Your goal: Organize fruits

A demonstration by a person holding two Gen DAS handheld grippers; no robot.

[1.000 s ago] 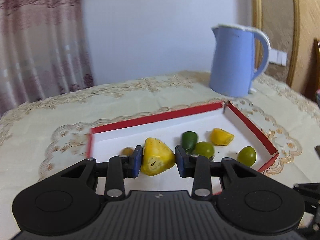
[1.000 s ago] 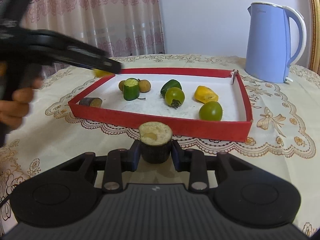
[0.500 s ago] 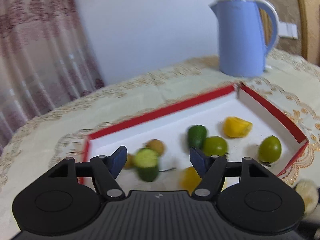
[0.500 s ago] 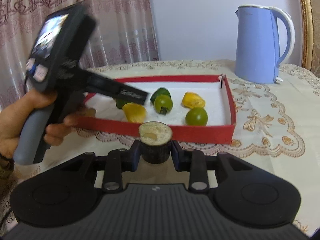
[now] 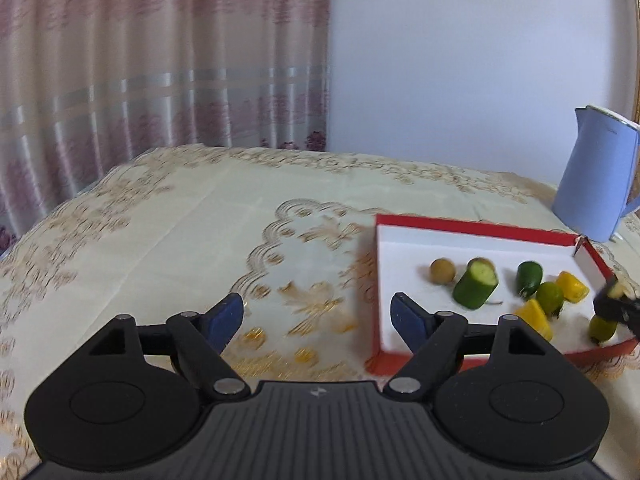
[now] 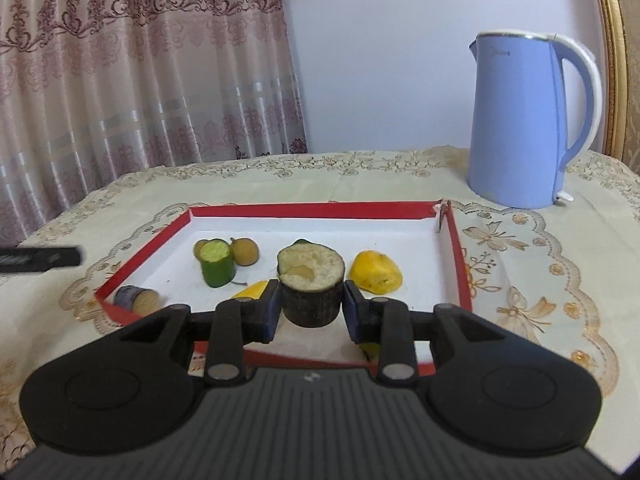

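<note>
A red-rimmed white tray holds a cucumber piece, brown round fruits, a yellow piece, a green tomato and a dark eggplant slice in its near left corner. My right gripper is shut on a dark eggplant chunk and holds it over the tray's front part. My left gripper is open and empty, left of the tray, over the tablecloth. The right gripper's tip with the chunk shows in the left wrist view.
A blue electric kettle stands behind the tray at the right. A cream embroidered tablecloth covers the table. Curtains hang behind. The left gripper's finger juts in left of the tray.
My left gripper let go of the yellow piece in the tray, opened wide and swung left off the tray. My right gripper carried the eggplant chunk forward over the tray's front.
</note>
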